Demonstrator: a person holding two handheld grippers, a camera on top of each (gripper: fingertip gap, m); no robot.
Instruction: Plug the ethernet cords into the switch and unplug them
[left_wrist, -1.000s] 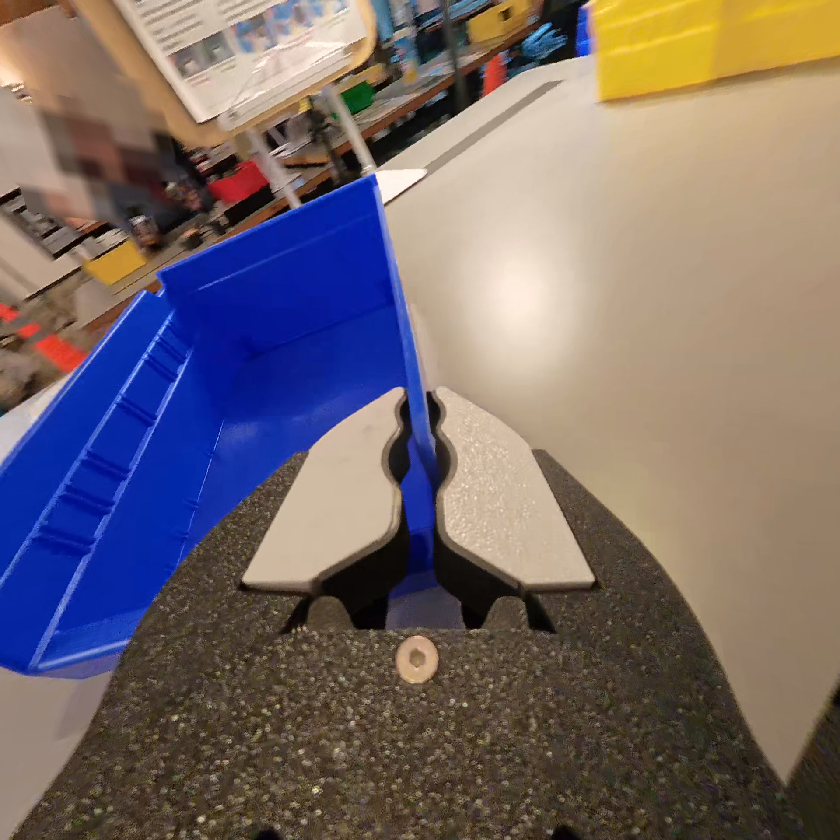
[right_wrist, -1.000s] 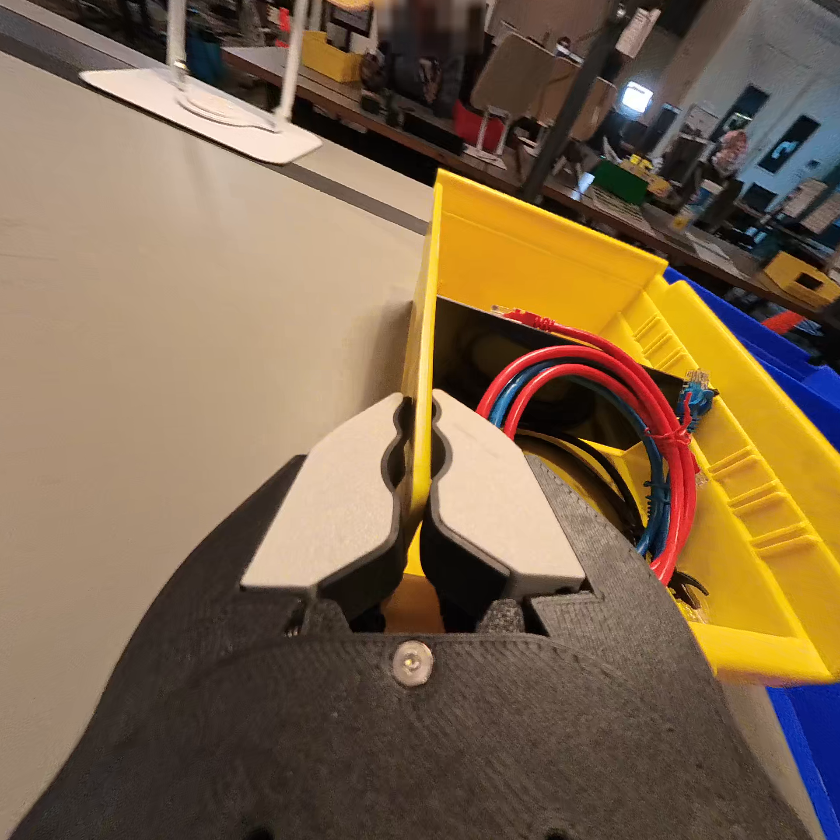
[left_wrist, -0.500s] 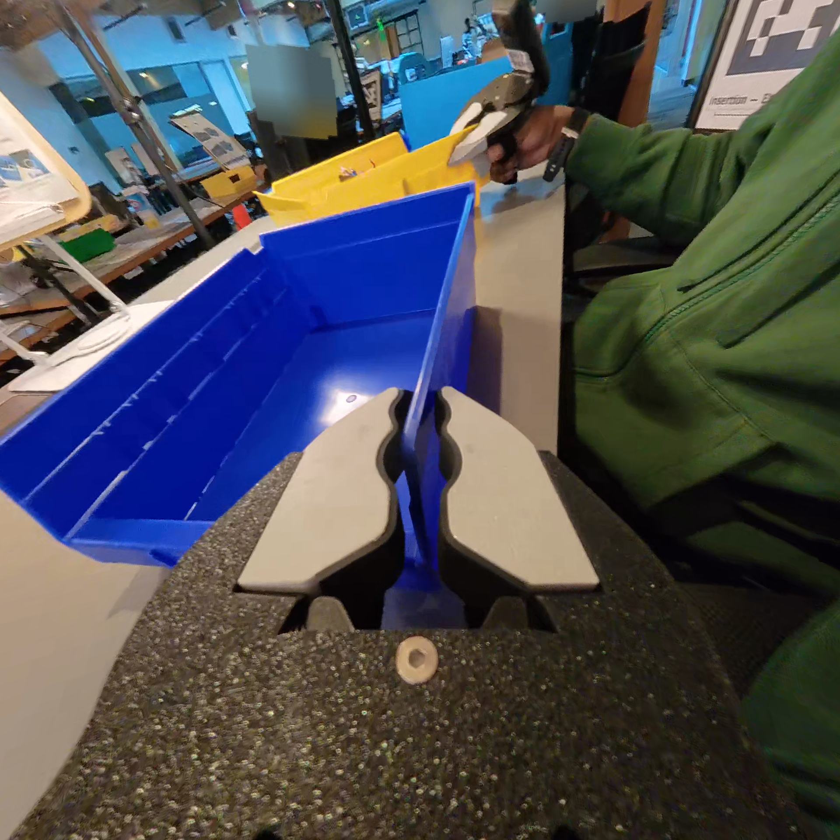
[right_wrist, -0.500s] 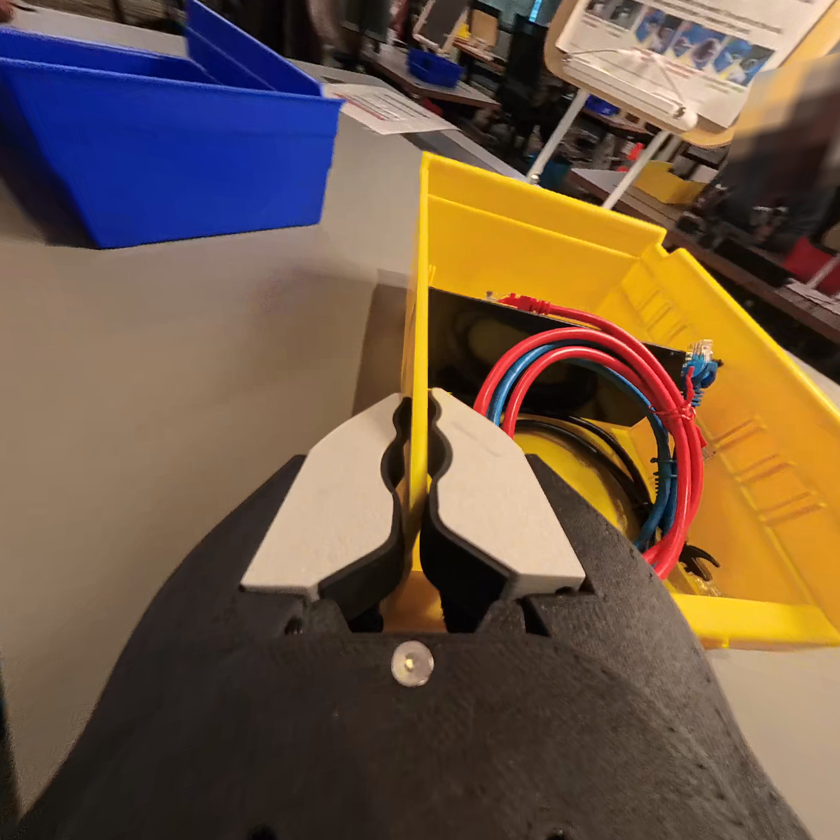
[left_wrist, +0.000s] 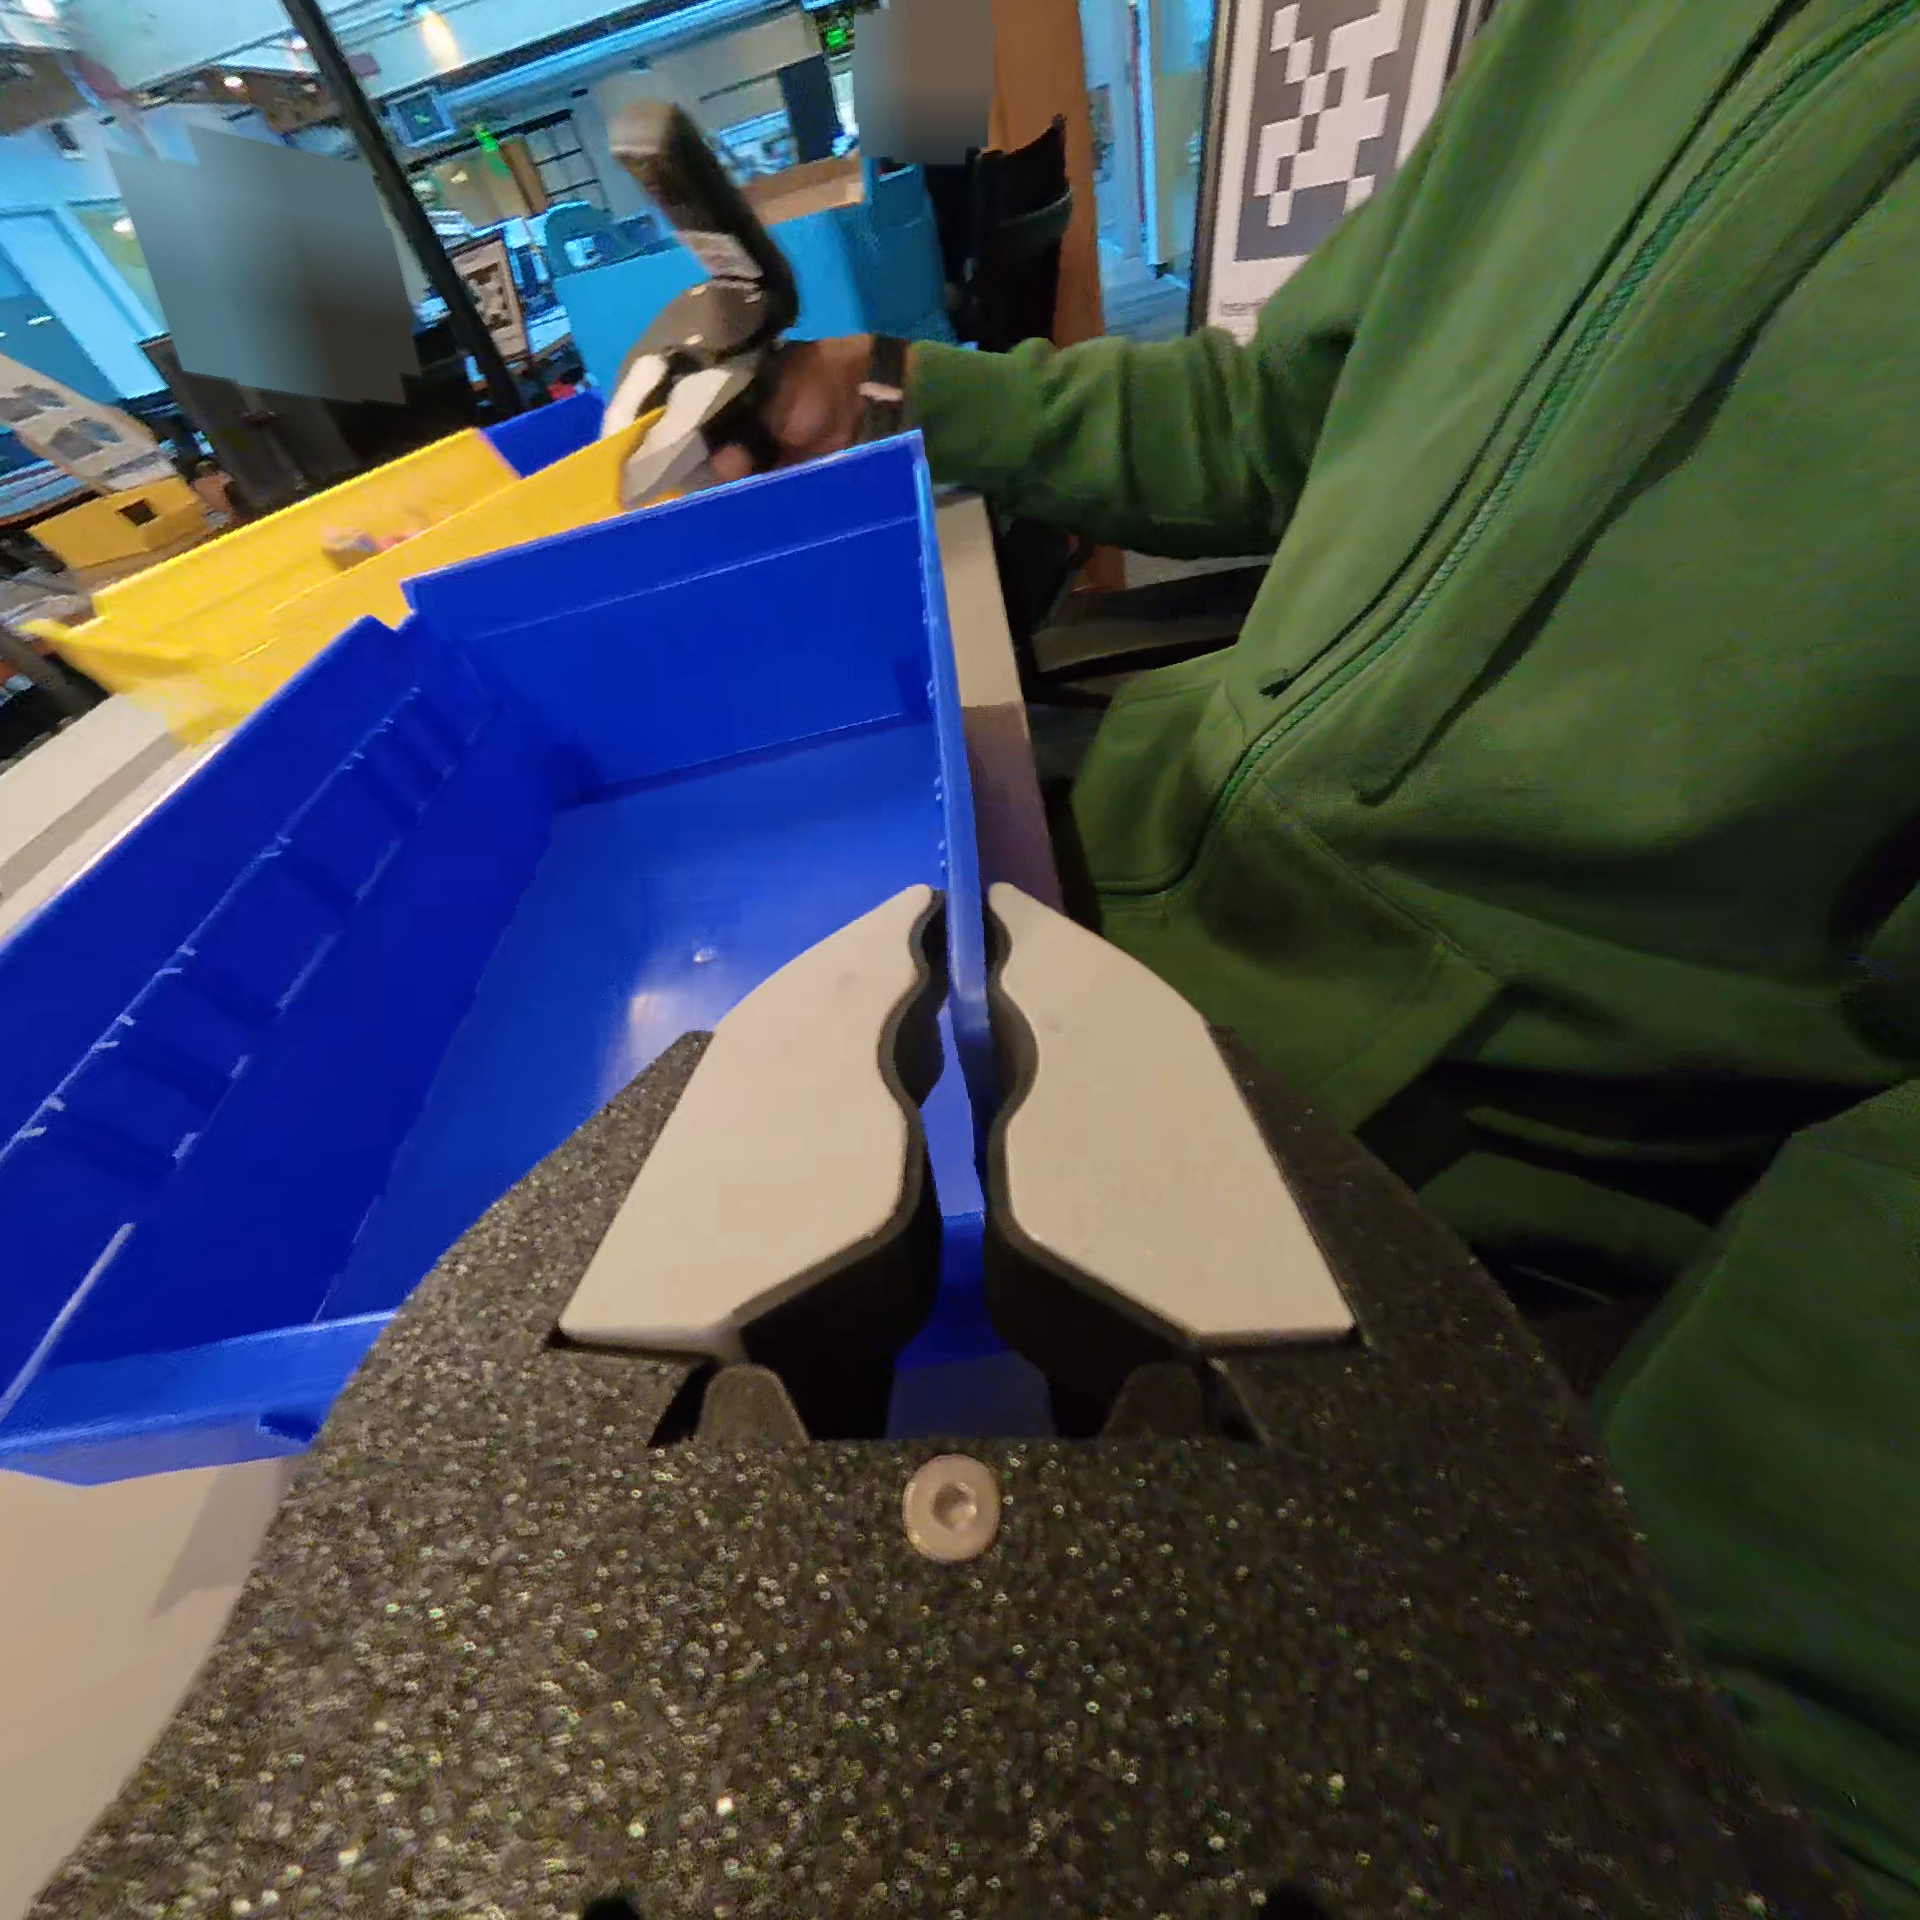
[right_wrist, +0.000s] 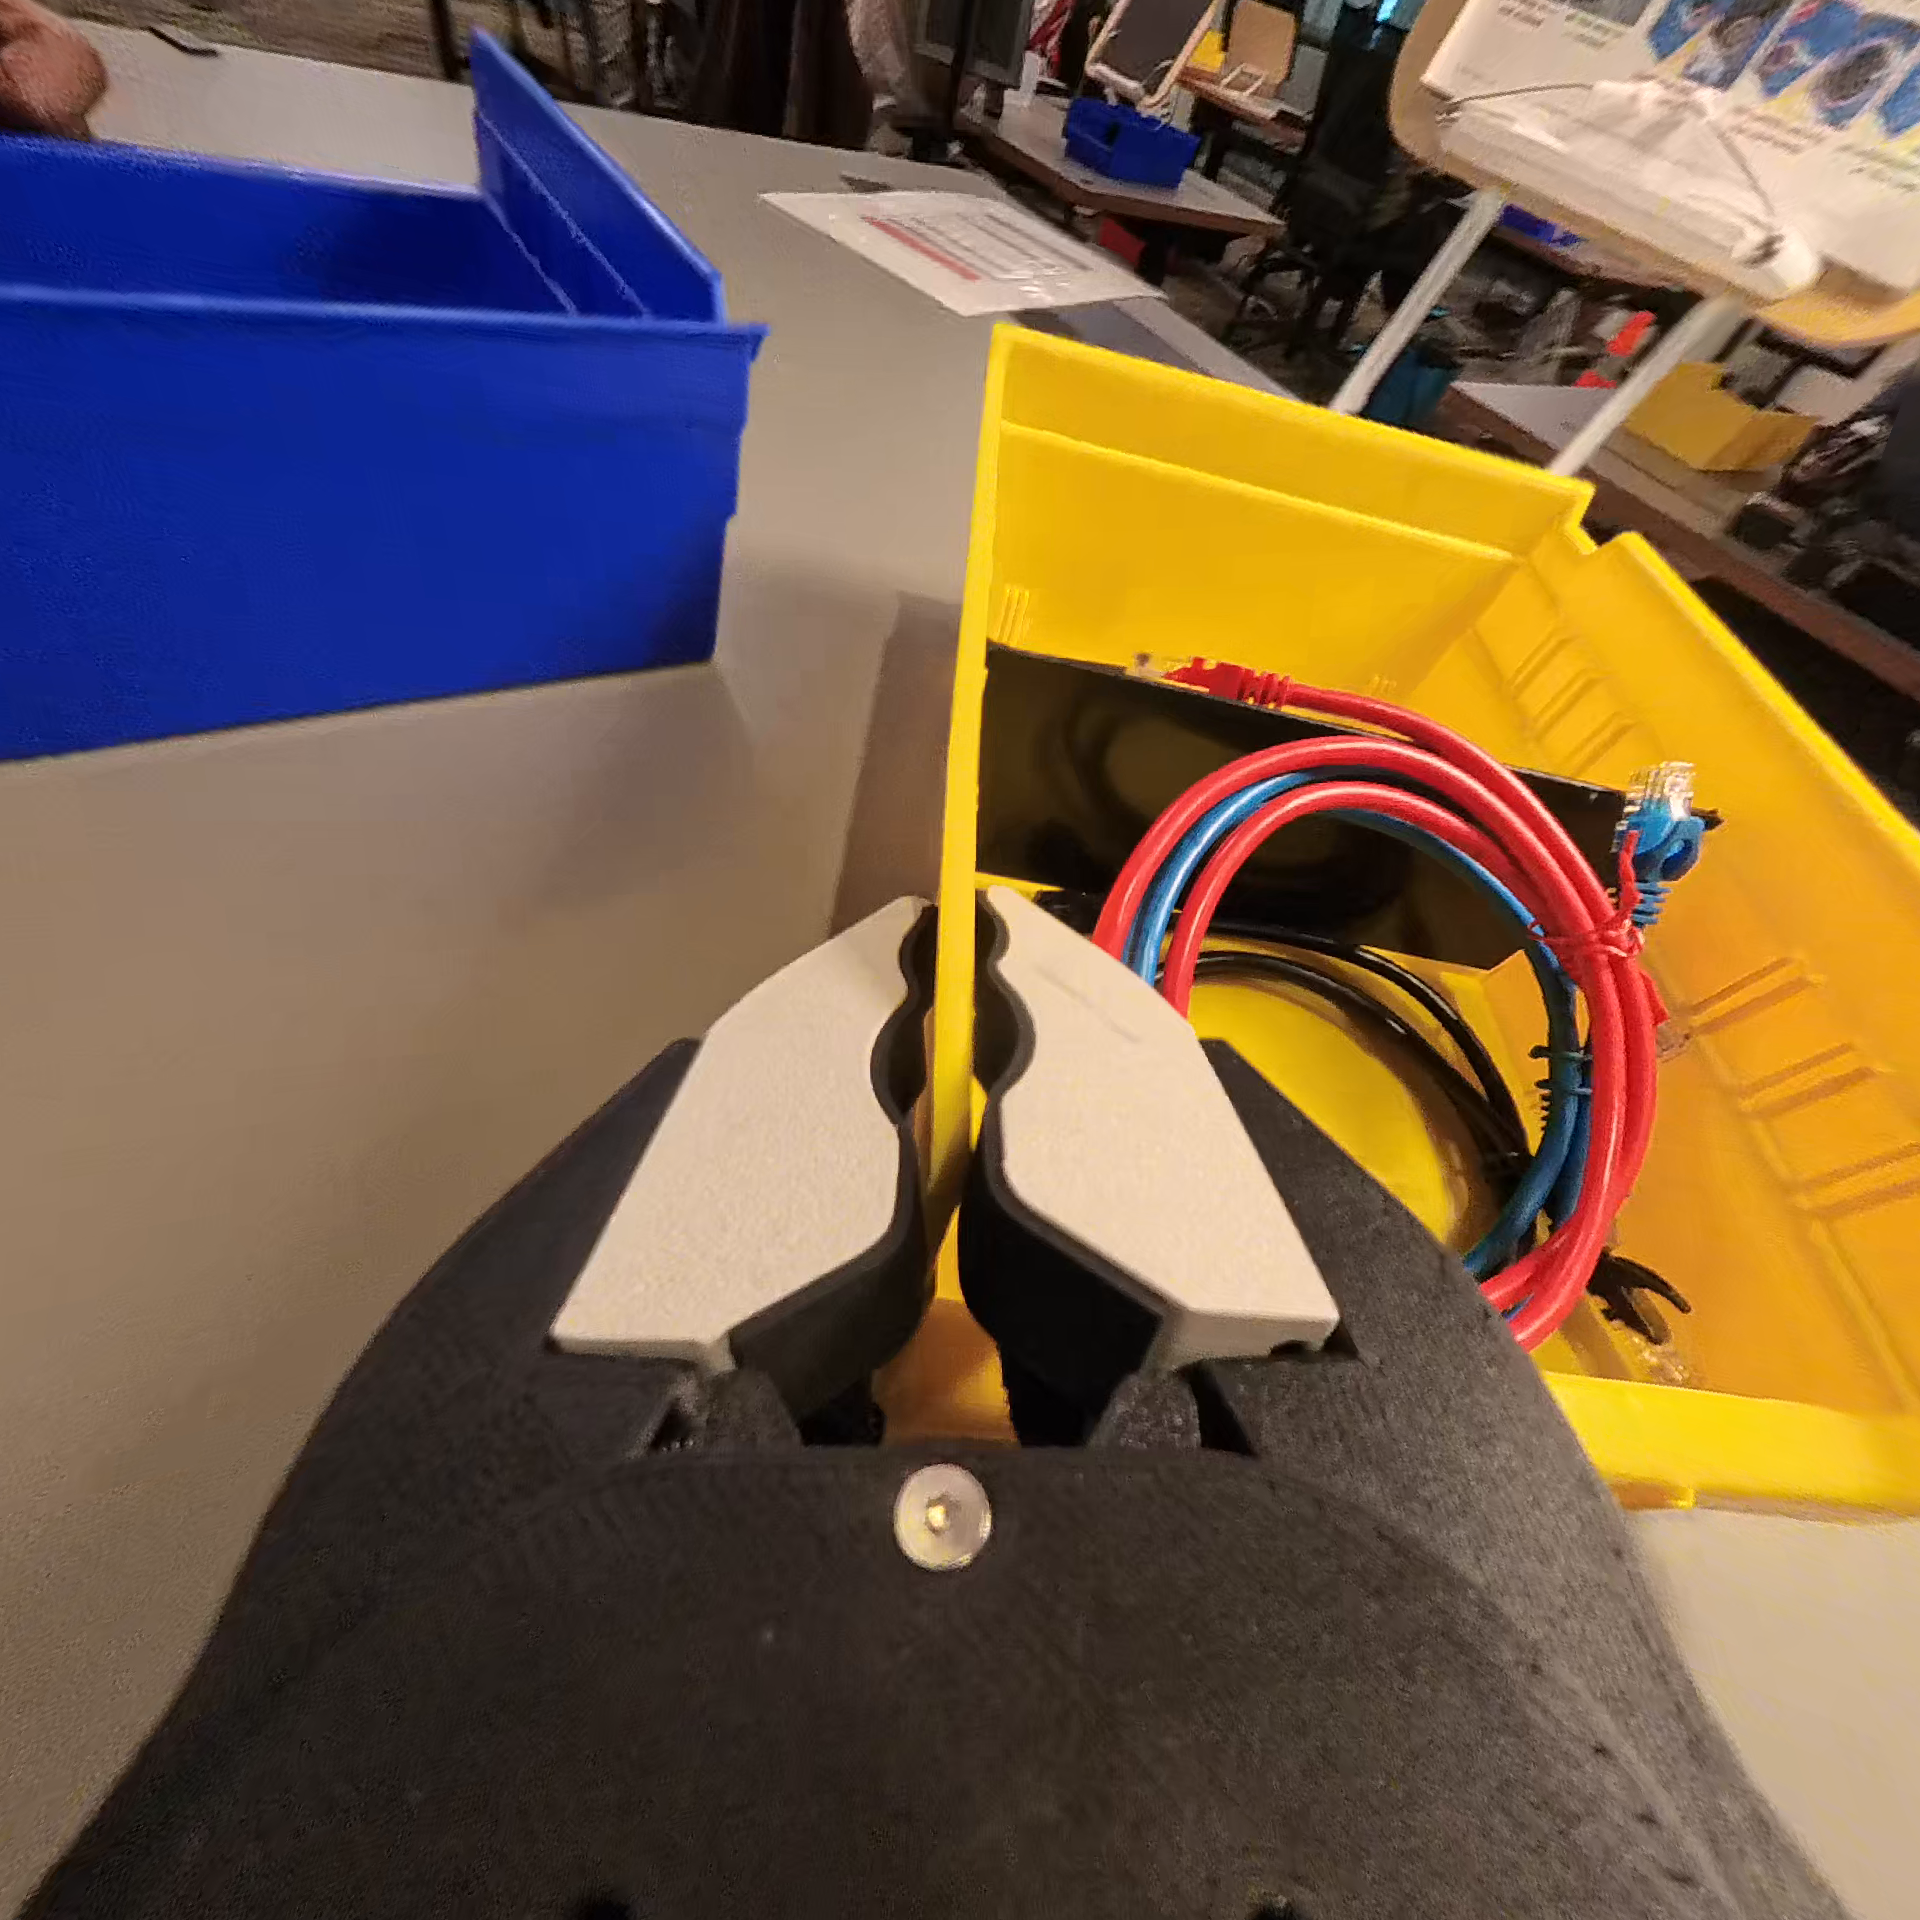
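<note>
**Ethernet cords sitting in the yellow bin, both grippers pinching bin walls**

Ethernet cords (right_wrist: 1558, 935), red and blue ones looped together with a red tie, are lying inside the yellow bin (right_wrist: 1299, 540), on top of some black cable. One red plug rests on the top edge of a black box (right_wrist: 1049, 769) at the far end of the bin, which I'm guessing is the switch. A blue plug pokes up near the bin's right side.

Right gripper (right_wrist: 954, 925) has its fingers squeezed narrow on the yellow bin's left wall, one finger inside, one outside. Left gripper (left_wrist: 966, 914) is doing the same thing on the right wall of the blue bin (left_wrist: 665, 623), and that bin looks bare inside.

Both bins are on a grey table (right_wrist: 364, 935), blue one off to the left of the yellow, a gap between them. A person's green sleeve (left_wrist: 1091, 436) shows beside the blue bin.
</note>
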